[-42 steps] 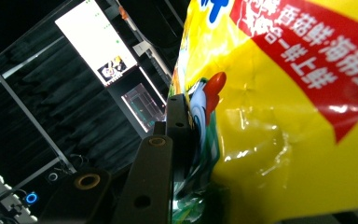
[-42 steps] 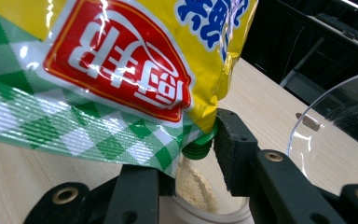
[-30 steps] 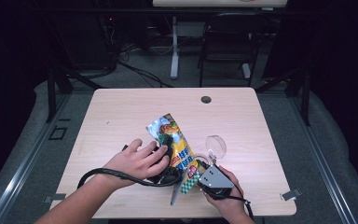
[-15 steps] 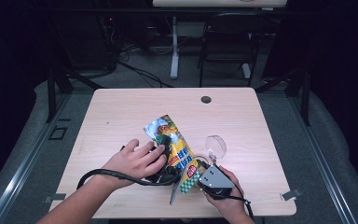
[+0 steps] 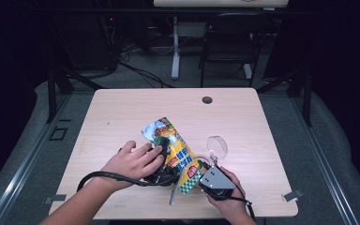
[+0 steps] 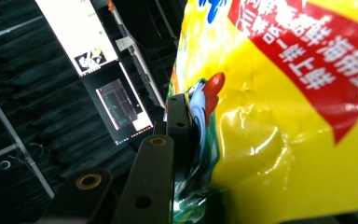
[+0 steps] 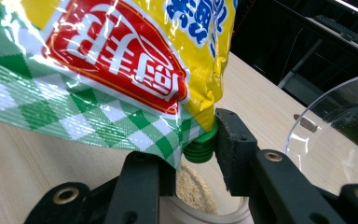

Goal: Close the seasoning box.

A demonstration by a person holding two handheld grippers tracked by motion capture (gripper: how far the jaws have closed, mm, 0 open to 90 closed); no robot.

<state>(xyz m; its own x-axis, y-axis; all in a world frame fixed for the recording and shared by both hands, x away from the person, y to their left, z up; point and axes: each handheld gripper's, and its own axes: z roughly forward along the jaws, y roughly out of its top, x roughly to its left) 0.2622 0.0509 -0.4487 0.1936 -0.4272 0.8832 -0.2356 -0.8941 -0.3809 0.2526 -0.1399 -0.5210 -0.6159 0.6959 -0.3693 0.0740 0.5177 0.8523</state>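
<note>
Holding a soft, shiny, slippery bag (image 5: 176, 152) tipped over the surface (image 5: 122, 112), left gripper (image 5: 161, 159) jaws pinching its squishy middle, right gripper (image 7: 193, 161) jaws hugging the hard green cap (image 7: 199, 148), the best spot for gripping, above a clear bowl (image 7: 335, 135).

Wooden table (image 5: 122, 117); clear round container (image 5: 217, 146) on it.

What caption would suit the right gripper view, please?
Right gripper jaws clamp the green screw cap of a yellow foil pouch.

A black chair (image 5: 232, 42) and lit monitor (image 6: 93, 70) (behind the wooden table (image 5: 122, 112))
</note>
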